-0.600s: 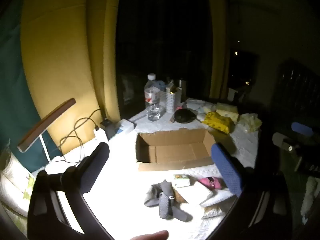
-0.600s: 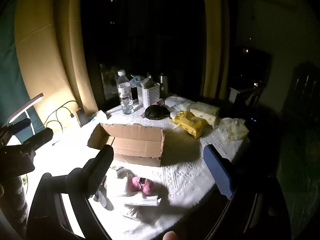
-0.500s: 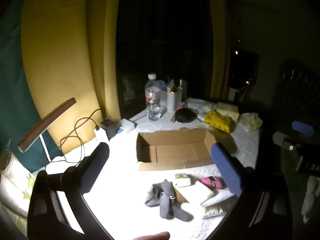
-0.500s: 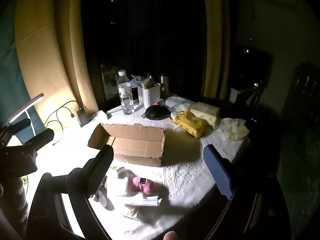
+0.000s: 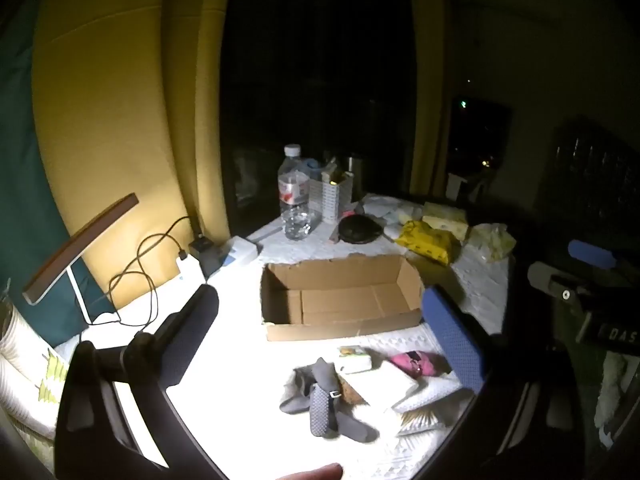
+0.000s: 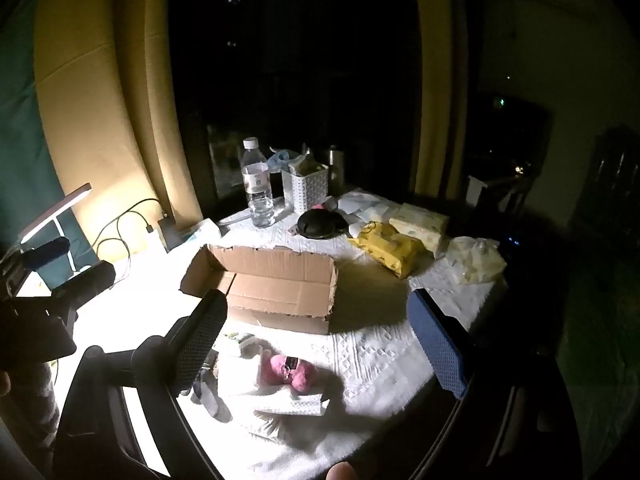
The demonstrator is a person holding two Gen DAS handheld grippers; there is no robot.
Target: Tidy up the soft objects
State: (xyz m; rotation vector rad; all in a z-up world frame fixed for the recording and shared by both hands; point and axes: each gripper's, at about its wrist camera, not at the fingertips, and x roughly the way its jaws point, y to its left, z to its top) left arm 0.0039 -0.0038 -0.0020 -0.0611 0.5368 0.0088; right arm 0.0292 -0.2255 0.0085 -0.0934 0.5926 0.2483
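Left claw (image 5: 324, 340) and right claw (image 6: 320, 340) both spread wide, grasping nothing, hovering above the near pile. Grey sock (image 5: 326, 400), pink toy (image 6: 288, 372), white cloths (image 6: 280, 400) heaped near the box (image 5: 340, 300). Box bare inside. Judged: barely started, everything left to sort.

My left gripper (image 5: 320, 336): black frame, one black dimpled pad, one blue dimpled pad.
My right gripper (image 6: 320, 340): same black frame; black pad (image 6: 200, 336), blue pad (image 6: 438, 346).
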